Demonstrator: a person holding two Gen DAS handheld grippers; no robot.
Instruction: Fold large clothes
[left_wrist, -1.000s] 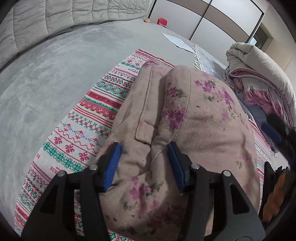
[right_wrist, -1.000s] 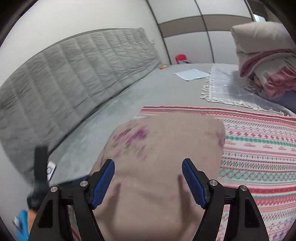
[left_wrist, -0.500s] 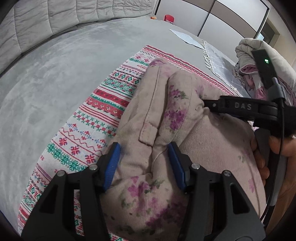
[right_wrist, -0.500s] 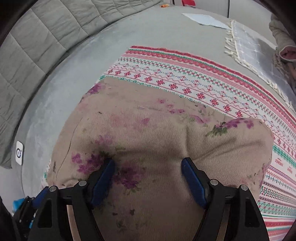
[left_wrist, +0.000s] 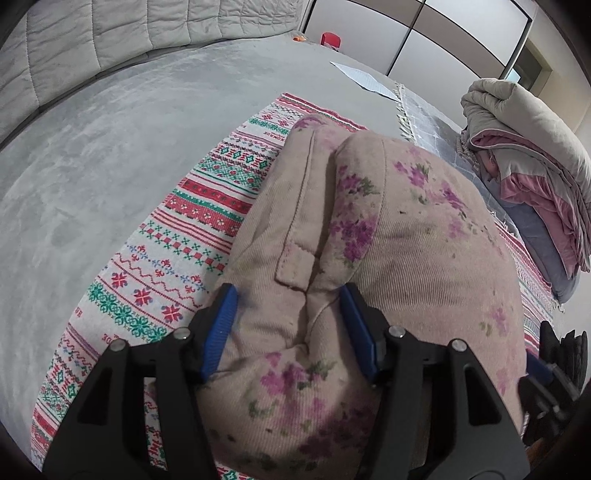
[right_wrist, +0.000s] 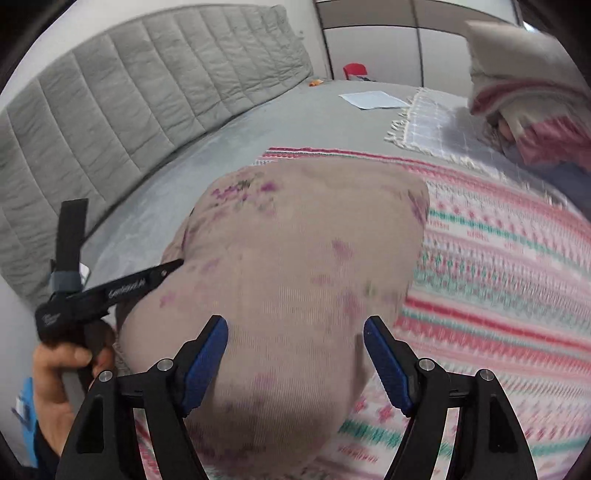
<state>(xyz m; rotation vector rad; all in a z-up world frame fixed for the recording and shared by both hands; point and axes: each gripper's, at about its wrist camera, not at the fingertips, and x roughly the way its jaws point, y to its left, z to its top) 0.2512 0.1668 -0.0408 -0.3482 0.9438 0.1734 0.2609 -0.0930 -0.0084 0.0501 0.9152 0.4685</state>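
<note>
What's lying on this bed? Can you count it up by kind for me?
Floral beige garment: 1
Patterned red, green and white cloth: 1
Pale fringed cloth: 1
Sheet of paper: 1
Pile of folded bedding: 1
Small red object at the far edge: 1
Small orange object beside it, too small to identify: 1
Total: 7

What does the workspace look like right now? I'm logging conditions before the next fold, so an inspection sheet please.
Surface: grey bed; patterned cloth spread on it.
Job's things: floral garment, bunched, lying on the cloth.
Clutter: paper; fringed cloth; bedding pile; red object.
Grippers: left gripper straddles a garment fold, jaws just opening, grip unclear; right gripper open above garment; left hand on its handle.
Cables: nothing seen.
Surroundings: quilted headboard; wardrobe doors.
</note>
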